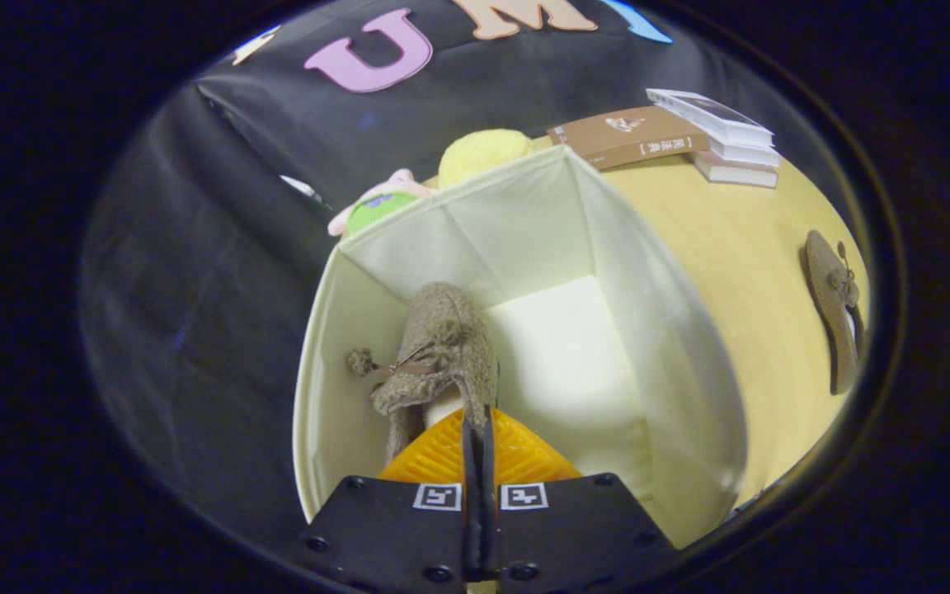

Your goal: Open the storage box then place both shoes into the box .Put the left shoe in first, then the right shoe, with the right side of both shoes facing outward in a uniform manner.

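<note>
An open storage box (665,346) of pale fabric is seen from above, with the gripper (477,429) lowered into its mouth. The two fingers are brought together with barely a slit between them, and the collar edge of a brown fuzzy shoe (440,351) is pinched in that slit; the tongs are thus clenched on the shoe. The shoe is held inside the box, close against the left wall, its toe directed away from the fingers toward the far wall. A small pompom (359,361) is seen beside the shoe, touching or nearly touching the left wall. The pale floor of the box is exposed to the right of the shoe.

The box is set on a yellow table surface (739,272). A second brown shoe (834,305) is laid on this surface, well apart from the box on its right side, outside it, with a small bow visible on its upper. Beyond the box, near the far right corner, a stack of books (673,136) is placed, a brown-covered volume lying beside white ones. Behind the far wall of the box, a yellow plush toy (483,153) and a pink and green plush toy (376,206) are partly hidden by the rim.
</note>
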